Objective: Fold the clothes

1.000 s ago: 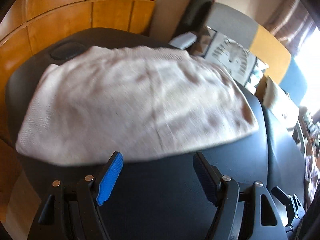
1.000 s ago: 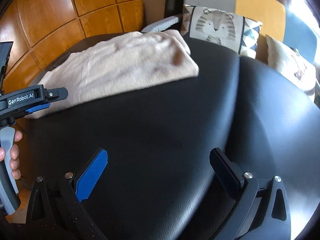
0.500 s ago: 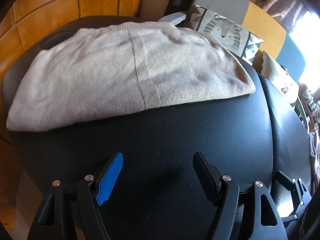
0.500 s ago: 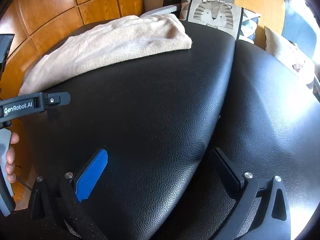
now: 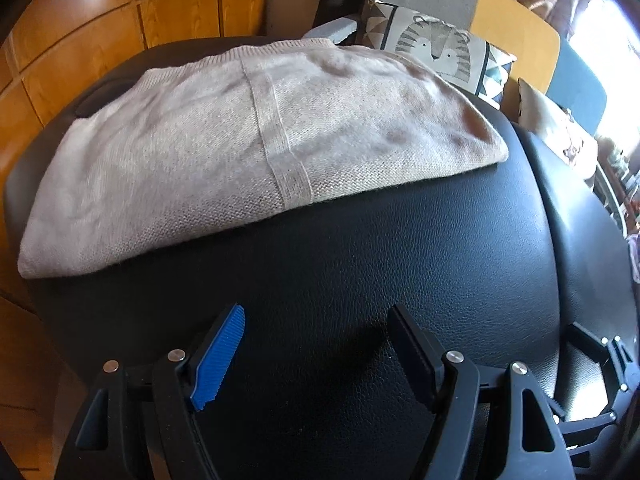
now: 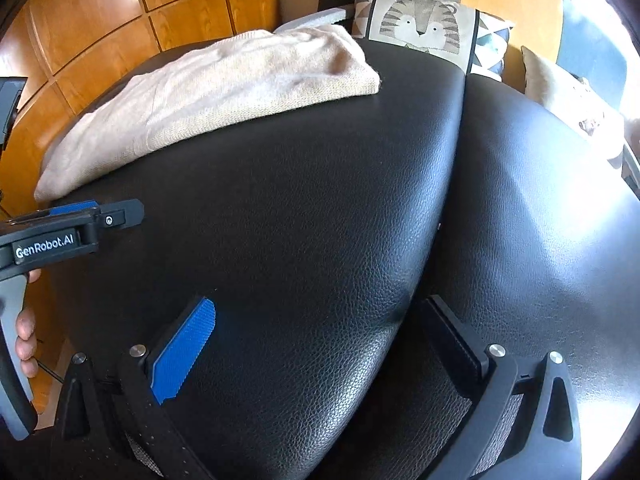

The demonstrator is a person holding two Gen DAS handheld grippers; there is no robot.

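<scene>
Left gripper point(image 5: 316, 320) wide, right gripper point(image 6: 320, 316) wide, both over bare black cushion point(image 6: 320, 200), folded sweater point(image 5: 248, 140) at far edge.

Left gripper point(image 5: 316, 320): black plastic frame with triangular cut-outs and silver screw heads at the pivots; one finger carries a blue ribbed pad point(image 5: 218, 358), the other a black ribbed pad point(image 5: 412, 352). Right gripper point(image 6: 320, 316): same black frame, silver screws, one blue textured pad point(image 6: 182, 350), one black pad point(image 6: 452, 334). Seen from the right wrist, the left unit bears white "GenRobot.AI" lettering point(image 6: 44, 247) above a grey handle point(image 6: 14, 344).
</scene>
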